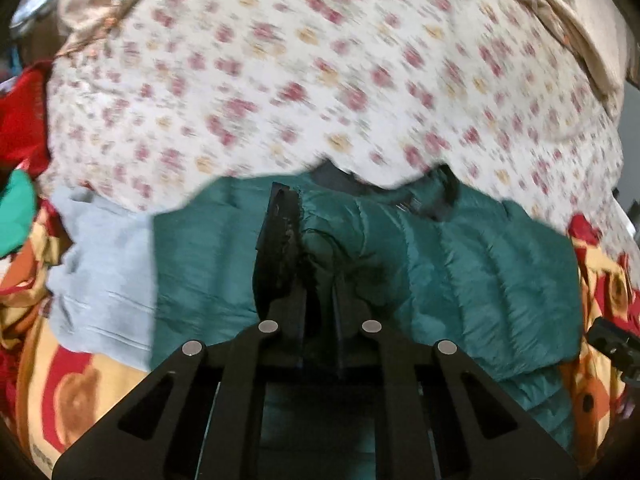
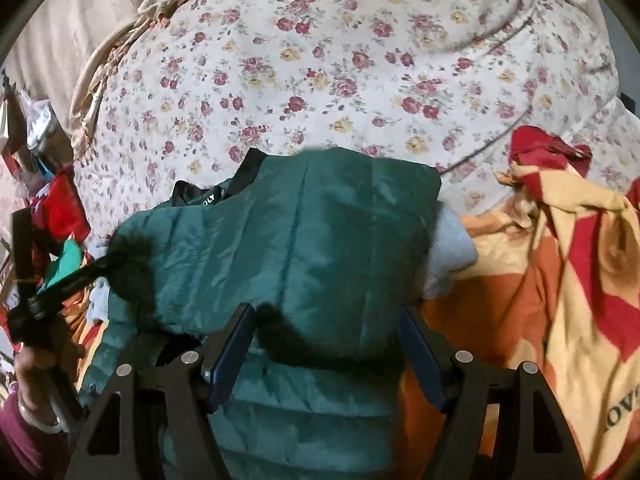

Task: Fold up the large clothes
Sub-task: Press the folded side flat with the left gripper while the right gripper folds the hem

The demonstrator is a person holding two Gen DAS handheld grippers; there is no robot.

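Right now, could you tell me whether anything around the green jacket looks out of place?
The green jacket lies on a pale blue garment, which pokes out beyond its edge. The left gripper is pinching the jacket's fabric. Heaped clothes crowd both sides.

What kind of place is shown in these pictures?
Probably a bedroom at home: a flowered bedcover spreads over a bed, a green padded jacket lies on it, and a red and yellow blanket is heaped beside.

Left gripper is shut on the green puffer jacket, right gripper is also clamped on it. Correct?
Not quite. The right gripper is open over the green puffer jacket, gripping nothing, as the right wrist view shows. The left gripper is shut on it.
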